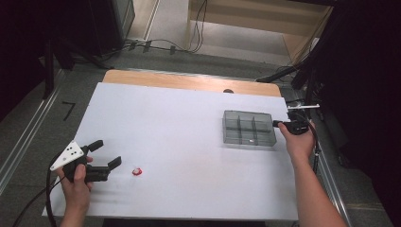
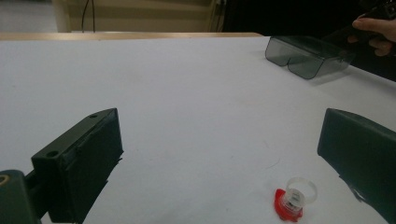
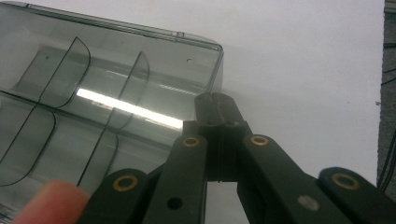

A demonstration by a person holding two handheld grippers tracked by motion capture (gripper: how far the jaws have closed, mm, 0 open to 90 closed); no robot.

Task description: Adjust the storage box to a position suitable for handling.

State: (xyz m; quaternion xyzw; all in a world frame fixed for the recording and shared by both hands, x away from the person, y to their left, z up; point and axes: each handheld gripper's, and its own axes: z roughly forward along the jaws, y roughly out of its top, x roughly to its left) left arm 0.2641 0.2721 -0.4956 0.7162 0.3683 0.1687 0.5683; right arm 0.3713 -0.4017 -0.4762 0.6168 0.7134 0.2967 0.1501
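Smoky-grey clear plastic compartment box (image 1: 249,127) on white table (image 1: 179,123) | right gripper (image 3: 215,100) fingers closed, empty, at box's corner | left gripper (image 1: 107,154) fingers open near small red-and-clear cap (image 2: 293,199)

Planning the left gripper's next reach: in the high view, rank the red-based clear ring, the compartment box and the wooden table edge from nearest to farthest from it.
1. Red-based clear ring: just right of the left gripper, on the white sheet.
2. Compartment box: far right, by the right gripper.
3. Wooden table edge: along the far side.
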